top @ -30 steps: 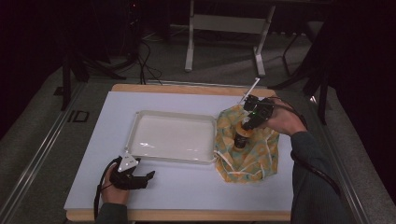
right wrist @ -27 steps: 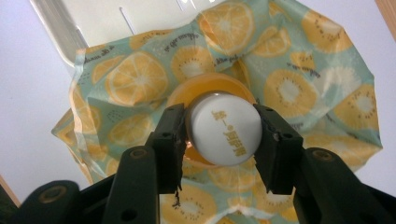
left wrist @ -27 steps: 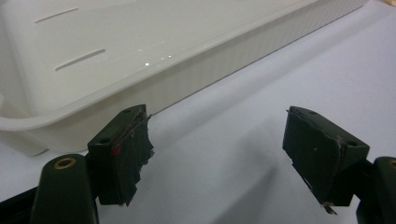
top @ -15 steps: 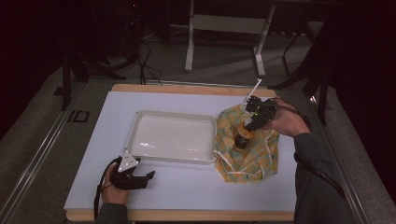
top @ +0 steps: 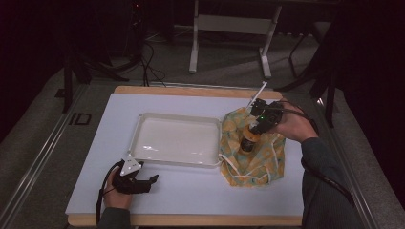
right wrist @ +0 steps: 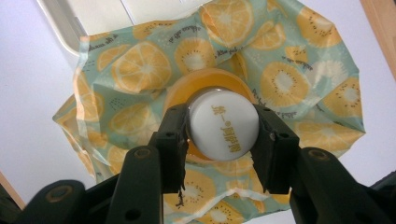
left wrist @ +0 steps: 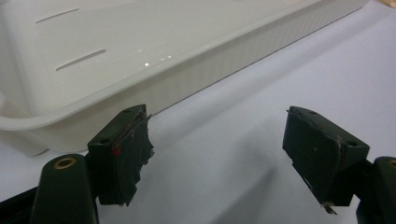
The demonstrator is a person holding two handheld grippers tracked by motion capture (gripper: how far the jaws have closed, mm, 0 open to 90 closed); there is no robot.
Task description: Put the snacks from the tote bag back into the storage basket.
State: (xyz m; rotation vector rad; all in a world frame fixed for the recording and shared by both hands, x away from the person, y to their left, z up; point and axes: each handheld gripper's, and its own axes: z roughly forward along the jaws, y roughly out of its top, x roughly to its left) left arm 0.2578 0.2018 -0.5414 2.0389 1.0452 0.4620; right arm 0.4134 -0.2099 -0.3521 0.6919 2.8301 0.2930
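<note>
left gripper [top: 154, 179]: jaws apart w/ nothing btwn, bare table [top: 191, 200] ahead & to its right, free to pass.
tray [top: 138, 128]: just ahead-left of left gripper, its wall blocks a low pass that way.
right gripper [right wrist: 223, 140]: pads pressed on white cap of bottle [right wrist: 224, 125], no gap either side.
fruit-print bag [top: 267, 160]: rumpled under & all round bottle, crowds low approach.
bag–tray: touching, no lane btwn.

Bottle [top: 248, 140] on bag [top: 255, 160], right of tray [top: 175, 140]
</note>
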